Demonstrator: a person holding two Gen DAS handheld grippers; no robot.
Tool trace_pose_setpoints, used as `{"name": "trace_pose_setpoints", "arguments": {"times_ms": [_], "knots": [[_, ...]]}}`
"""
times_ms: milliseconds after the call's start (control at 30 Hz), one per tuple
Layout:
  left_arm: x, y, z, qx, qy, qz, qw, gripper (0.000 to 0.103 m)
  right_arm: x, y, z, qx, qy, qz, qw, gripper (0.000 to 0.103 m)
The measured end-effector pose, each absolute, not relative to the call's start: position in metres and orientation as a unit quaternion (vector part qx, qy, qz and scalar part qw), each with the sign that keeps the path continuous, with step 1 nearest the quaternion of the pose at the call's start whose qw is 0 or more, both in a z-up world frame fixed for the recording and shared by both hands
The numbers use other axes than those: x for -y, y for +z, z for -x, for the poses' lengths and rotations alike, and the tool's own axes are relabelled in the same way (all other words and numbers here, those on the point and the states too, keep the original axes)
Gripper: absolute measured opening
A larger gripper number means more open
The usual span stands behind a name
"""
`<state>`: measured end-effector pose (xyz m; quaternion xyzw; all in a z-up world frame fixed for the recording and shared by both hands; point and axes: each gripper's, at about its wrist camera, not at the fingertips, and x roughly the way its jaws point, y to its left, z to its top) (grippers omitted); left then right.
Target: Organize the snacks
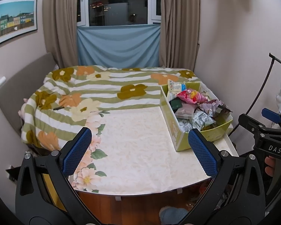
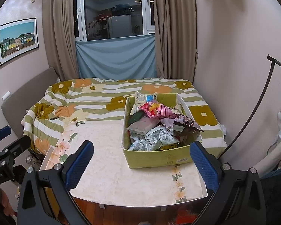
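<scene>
A green cardboard box [image 1: 179,136] [image 2: 159,157] stands on the right of the table, full of snack packets: a pink packet [image 1: 192,95] [image 2: 155,109], grey-green packets [image 1: 201,121] [image 2: 157,138], a brown packet [image 2: 185,125] and a white-blue packet [image 1: 175,86] [image 2: 144,98]. My left gripper [image 1: 140,153] is open and empty above the table's near edge, left of the box. My right gripper [image 2: 142,166] is open and empty in front of the box; it also shows at the right edge of the left wrist view [image 1: 267,129].
The table has a cream floral cloth [image 1: 140,150] [image 2: 110,168]. A bed with a flowered blanket [image 1: 88,93] [image 2: 80,101] lies behind it. Walls close in on both sides. A black lamp stand [image 2: 252,112] curves at the right. Wooden floor [image 1: 140,206] lies below.
</scene>
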<state>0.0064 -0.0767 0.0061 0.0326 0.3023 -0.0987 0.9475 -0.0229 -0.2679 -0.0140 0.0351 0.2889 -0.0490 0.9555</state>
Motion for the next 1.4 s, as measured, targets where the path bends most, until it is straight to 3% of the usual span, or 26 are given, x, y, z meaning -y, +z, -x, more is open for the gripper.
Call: {"name": "trace_pose_setpoints", "arguments": {"times_ms": [1400], "knots": [[0.062,0.016,-0.011,-0.288,-0.104,-0.034,0.951,0.102,0.269,-0.014,0.022,-0.289,-0.051,-0.035,0.955,0.102]]}}
